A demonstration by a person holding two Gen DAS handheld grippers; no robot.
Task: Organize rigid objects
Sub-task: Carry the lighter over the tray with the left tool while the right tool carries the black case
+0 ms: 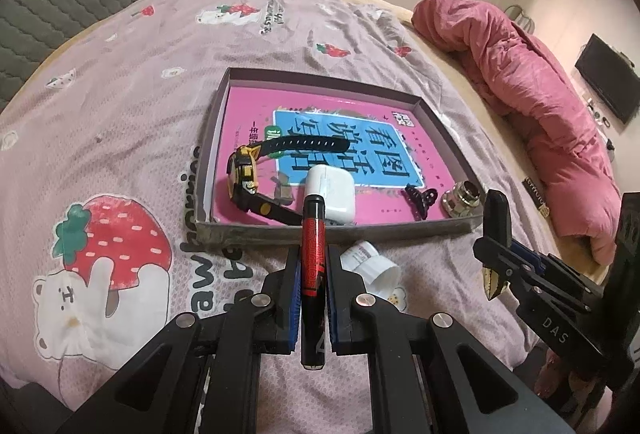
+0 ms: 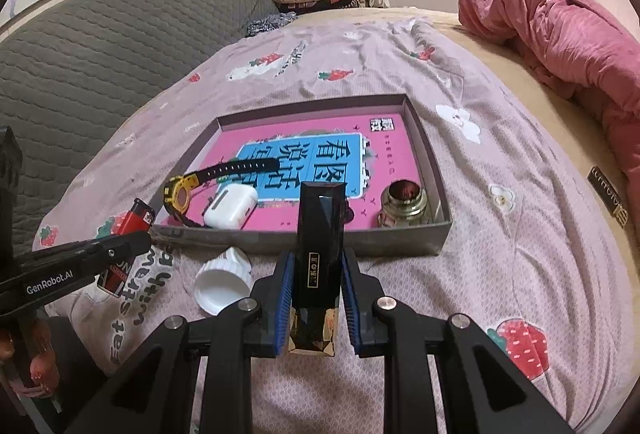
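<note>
Gripping a red-and-black lighter [image 1: 314,266], the left tongs [image 1: 313,266] hover over the bed [image 1: 120,82] just short of the shallow box [image 1: 336,228] — a watch [image 1: 244,170], a white earbud case [image 1: 332,194], a black hair clip [image 1: 420,198] and a metal fitting [image 1: 464,196] lie inside it on a pink book [image 1: 256,106]. A white cap [image 1: 374,268] lies on the bed before the box. Farther right, the right tongs [image 2: 316,274] are clamped on a black-and-gold lipstick tube [image 2: 318,246] — also short of the box.

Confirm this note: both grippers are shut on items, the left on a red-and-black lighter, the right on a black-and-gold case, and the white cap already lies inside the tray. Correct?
Not quite. The white cap lies on the bedsheet in front of the tray, not inside it, as the right wrist view shows. The rest stands.
</note>
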